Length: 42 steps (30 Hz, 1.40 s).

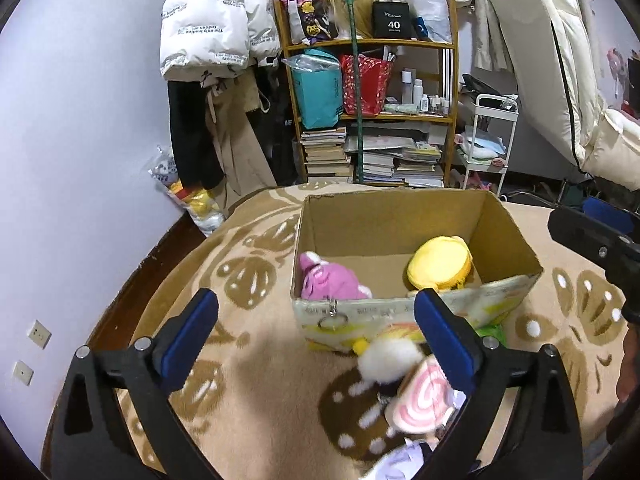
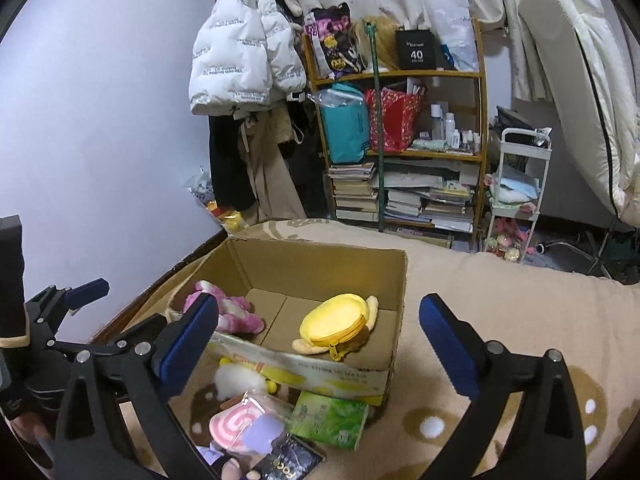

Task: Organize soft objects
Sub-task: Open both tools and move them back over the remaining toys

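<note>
An open cardboard box [image 1: 400, 216] [image 2: 312, 260] stands on the patterned blanket. Inside lie a pink plush [image 1: 328, 278] [image 2: 232, 310] at the left and a yellow plush pouch [image 1: 440, 262] [image 2: 336, 322] at the right. In front of the box lie a white fluffy toy [image 1: 390, 358] [image 2: 236, 378], a pink swirl plush [image 1: 420, 398] [image 2: 236, 424] and a green tissue pack [image 2: 332, 420]. My left gripper [image 1: 316, 328] is open and empty above these items. My right gripper [image 2: 320, 330] is open and empty over the box's near wall.
A wooden shelf [image 1: 368, 44] with bags, bottles and stacked books stands behind. A white jacket [image 1: 208, 20] hangs at the wall. A white cart [image 2: 520, 184] and a mattress [image 2: 580, 60] are at the right. The brown-and-beige blanket [image 2: 500, 292] spreads right of the box.
</note>
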Each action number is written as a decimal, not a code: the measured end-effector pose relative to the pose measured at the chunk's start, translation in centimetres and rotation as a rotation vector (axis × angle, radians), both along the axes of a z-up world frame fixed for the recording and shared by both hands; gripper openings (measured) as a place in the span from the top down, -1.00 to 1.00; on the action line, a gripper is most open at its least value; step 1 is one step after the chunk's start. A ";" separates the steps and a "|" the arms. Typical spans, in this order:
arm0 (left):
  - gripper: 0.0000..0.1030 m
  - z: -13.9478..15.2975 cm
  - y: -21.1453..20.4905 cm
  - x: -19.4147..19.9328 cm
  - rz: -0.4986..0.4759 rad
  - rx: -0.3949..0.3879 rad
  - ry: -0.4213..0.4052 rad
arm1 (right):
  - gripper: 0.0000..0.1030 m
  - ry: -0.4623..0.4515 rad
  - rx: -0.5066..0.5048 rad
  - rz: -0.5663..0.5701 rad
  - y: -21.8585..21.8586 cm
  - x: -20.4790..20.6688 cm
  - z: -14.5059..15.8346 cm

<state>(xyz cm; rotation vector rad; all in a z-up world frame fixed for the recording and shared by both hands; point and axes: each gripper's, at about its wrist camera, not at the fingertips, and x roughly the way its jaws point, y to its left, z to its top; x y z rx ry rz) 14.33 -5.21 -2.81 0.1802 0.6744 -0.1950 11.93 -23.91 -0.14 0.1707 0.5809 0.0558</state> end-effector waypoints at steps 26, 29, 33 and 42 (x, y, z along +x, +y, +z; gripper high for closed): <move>-0.91 -1.4 1.3 -8.4 -0.015 0.033 0.160 | -1.00 0.031 0.011 0.045 1.9 -7.7 0.5; -0.91 -2.0 0.9 -8.5 -0.027 0.040 0.179 | -1.00 0.049 0.016 0.051 2.1 -7.7 0.0; -0.91 -2.7 0.5 -8.3 -0.041 0.048 0.200 | -1.00 0.079 0.005 0.058 2.6 -7.2 -0.9; -0.90 -5.2 0.0 -7.0 -0.062 0.039 0.280 | -1.00 0.154 0.033 0.068 2.7 -5.8 -3.0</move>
